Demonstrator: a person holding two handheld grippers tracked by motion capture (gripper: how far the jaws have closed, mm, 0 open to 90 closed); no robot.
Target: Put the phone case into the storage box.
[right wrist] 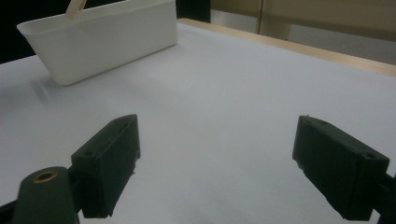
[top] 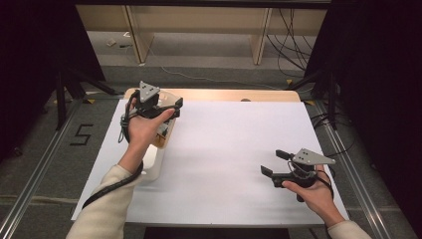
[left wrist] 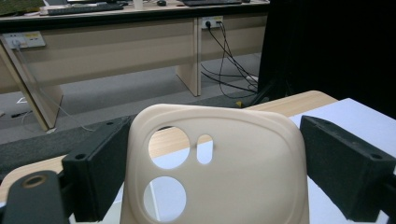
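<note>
A cream phone case [left wrist: 243, 158] with round camera cut-outs stands upright between the black jaws of my left gripper [left wrist: 210, 175], and both pads press on its side edges. In the high view the left gripper [top: 170, 112] hovers over the far end of a white bin [top: 152, 167] at the table's left side. Part of the cream case [top: 163, 133] shows below the hand. My right gripper [top: 274, 162] rests low at the right front of the table, jaws wide apart with nothing between them. Its own view shows it as the right gripper [right wrist: 215, 163] over bare white sheet.
A white sheet [top: 224, 144] covers the wooden table [top: 268, 95]. In the right gripper view the white bin [right wrist: 107, 42] sits far off with a beige strip [right wrist: 74, 8] rising above its rim. Cables and desk legs lie on the floor beyond the table.
</note>
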